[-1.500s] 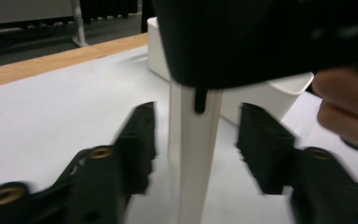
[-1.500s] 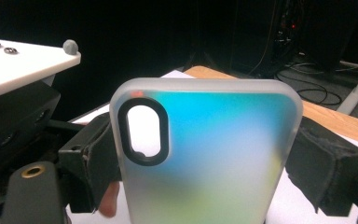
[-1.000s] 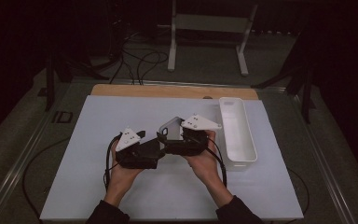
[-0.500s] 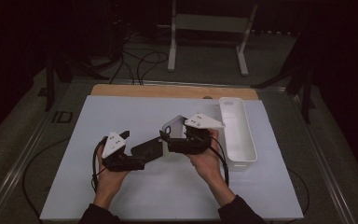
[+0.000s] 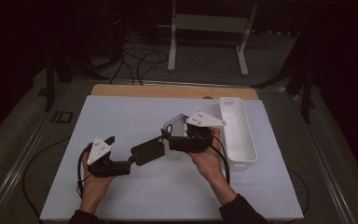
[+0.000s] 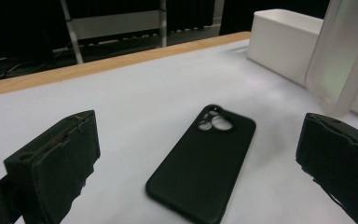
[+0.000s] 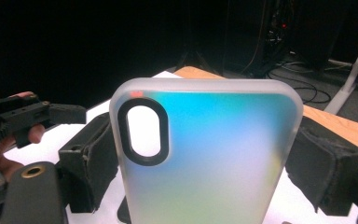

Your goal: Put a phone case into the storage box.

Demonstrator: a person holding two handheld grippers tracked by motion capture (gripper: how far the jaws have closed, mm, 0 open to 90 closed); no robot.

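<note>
The frosted phone case (image 7: pixel 205 154) stands upright between the jaws of the right tool (image 5: pixel 175 136), clamped by its two long edges, its oval camera cutout toward the top and a blue-green sheen across its back; in the high view it is held above the white surface (image 5: pixel 135 116), just left of the white bin (image 5: pixel 237 135). The black phone case (image 6: pixel 203 161) lies flat on the surface, back up, camera cutout pointing away from the left tool (image 5: pixel 129 161), whose jaws stand wide apart on either side of it and touch nothing. Judged from this: one case is secured and lifted, the other is lying loose and ungripped. The bin's interior, as far as it shows, looks empty, so if the cases are bound for it, neither has been deposited. Remaining, by my reading: carry the frosted case over and deal with the black one
</note>
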